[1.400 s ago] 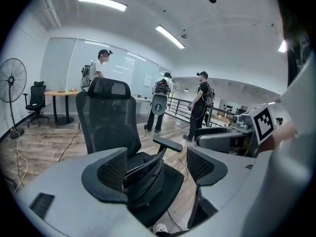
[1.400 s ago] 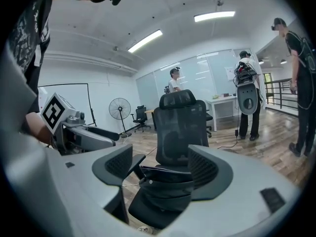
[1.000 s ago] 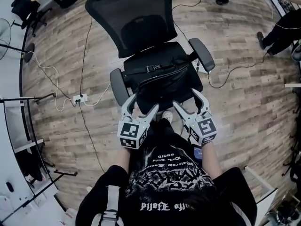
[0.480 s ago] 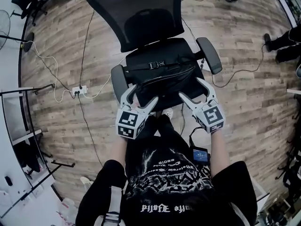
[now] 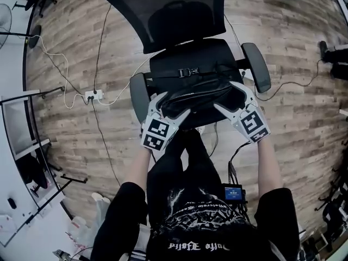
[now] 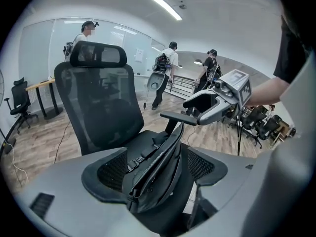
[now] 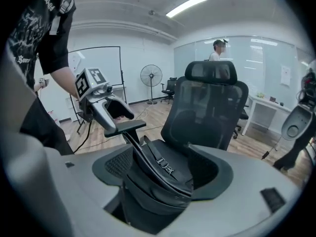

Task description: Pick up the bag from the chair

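A black bag [image 5: 193, 88] with a buckled strap lies on the seat of a black mesh office chair [image 5: 163, 10]. My left gripper [image 5: 169, 107] is open, its jaws set either side of the bag's left end near the left armrest [image 5: 138, 94]. My right gripper [image 5: 230, 99] is open the same way over the bag's right end. In the left gripper view the bag [image 6: 163, 152] fills the gap of the left gripper [image 6: 158, 171], with the right gripper [image 6: 217, 100] beyond. In the right gripper view the bag [image 7: 158, 194] sits between the jaws of the right gripper [image 7: 163, 168].
A power strip [image 5: 92, 95] and cables lie on the wood floor left of the chair. A desk frame [image 5: 22, 124] stands at the left. A person's shoes [image 5: 331, 53] show at the right edge. The right armrest [image 5: 256, 65] is beside my right gripper.
Both grippers moved forward from the seat's front edge onto the two ends of the bag. Their jaws now straddle it, and its near edge looks slightly raised.
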The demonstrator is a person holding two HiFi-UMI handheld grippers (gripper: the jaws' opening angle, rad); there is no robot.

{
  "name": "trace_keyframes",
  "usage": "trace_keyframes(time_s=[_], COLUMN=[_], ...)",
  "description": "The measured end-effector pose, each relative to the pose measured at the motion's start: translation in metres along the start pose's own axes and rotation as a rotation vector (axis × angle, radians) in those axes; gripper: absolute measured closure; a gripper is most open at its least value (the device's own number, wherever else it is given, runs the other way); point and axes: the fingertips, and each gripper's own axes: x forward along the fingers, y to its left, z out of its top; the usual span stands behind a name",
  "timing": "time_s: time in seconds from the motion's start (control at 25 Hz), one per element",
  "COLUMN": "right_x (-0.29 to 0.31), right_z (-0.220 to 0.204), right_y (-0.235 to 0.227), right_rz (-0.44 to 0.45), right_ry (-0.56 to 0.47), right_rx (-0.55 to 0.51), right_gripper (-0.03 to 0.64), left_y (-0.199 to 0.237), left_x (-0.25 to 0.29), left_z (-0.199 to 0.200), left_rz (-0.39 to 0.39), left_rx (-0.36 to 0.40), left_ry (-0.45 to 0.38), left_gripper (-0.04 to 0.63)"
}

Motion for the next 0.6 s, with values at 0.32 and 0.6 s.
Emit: trace_keyframes(time_s=[0.32,0.6], right_x=[0.037,0.051], right_z=[-0.044,-0.096], right_y=[-0.037,-0.06], right_rz=[0.04,0.042], right_ry=[0.046,0.102], right_rx=[-0.017,-0.006], right_gripper=[0.267,0.241], left_y=[0.027,0.032], left_x=[0.045,0.063], left_z=[-0.033,-0.066], left_rz=[-0.008,0.018], left_rx=[-0.038,-0.144], left_ry=[0.065,0.05], left_gripper=[0.212,0.212])
